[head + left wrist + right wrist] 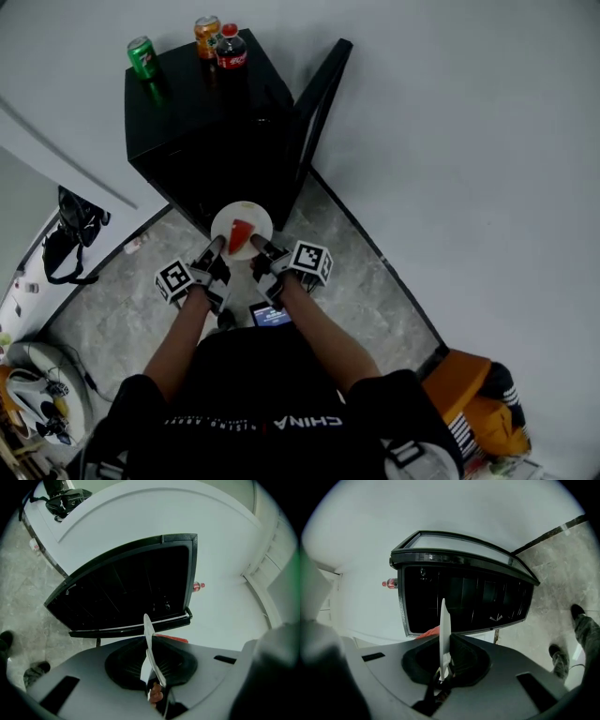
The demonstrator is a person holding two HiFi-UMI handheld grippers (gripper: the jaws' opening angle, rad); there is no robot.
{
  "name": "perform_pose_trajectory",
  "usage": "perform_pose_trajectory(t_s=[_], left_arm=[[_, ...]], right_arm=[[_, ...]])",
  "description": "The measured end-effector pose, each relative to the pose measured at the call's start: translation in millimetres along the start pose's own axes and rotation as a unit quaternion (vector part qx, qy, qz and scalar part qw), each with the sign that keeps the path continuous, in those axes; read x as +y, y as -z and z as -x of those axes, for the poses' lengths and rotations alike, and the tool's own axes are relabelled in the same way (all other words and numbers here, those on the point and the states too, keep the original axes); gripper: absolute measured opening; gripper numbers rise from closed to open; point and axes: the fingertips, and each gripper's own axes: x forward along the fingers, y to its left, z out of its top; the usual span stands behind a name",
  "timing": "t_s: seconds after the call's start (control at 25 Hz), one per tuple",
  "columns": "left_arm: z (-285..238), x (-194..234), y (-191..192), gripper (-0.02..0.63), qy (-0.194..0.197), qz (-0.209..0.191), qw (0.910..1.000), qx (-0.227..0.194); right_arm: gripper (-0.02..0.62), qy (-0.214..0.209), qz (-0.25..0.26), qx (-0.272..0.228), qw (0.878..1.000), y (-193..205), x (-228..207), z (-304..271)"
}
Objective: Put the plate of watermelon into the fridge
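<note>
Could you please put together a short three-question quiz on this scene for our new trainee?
1. True or false: the door of the fridge is shut.
2. Multiple choice: the plate with the watermelon slice is gripped by A) the left gripper only, B) the right gripper only, C) both.
3. How many drink containers stand on top of the fridge?
Key: 1 false, the door stands open. 2 C, each gripper is shut on the plate's rim. 3 three: a green can, an orange can and a red-labelled bottle.
</note>
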Motion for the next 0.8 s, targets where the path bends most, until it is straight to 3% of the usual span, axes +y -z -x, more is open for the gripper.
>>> perform_pose_trajectory(t_s=[0.28,0.8], left_arm=[[2.7,7.3,-12.1,0.037,-0.012,0.012,0.9980,-0.061],[7.3,6.1,-52.7,0.037,-0.007,0.010,0.9991,-0.041]], right_arm=[[0.029,-0.001,0.004,0.051,0.999,-4.0,-1.9,-19.1],[0.029,0.001,0.001,0.028,1.000,4.6,13.8,-52.5]])
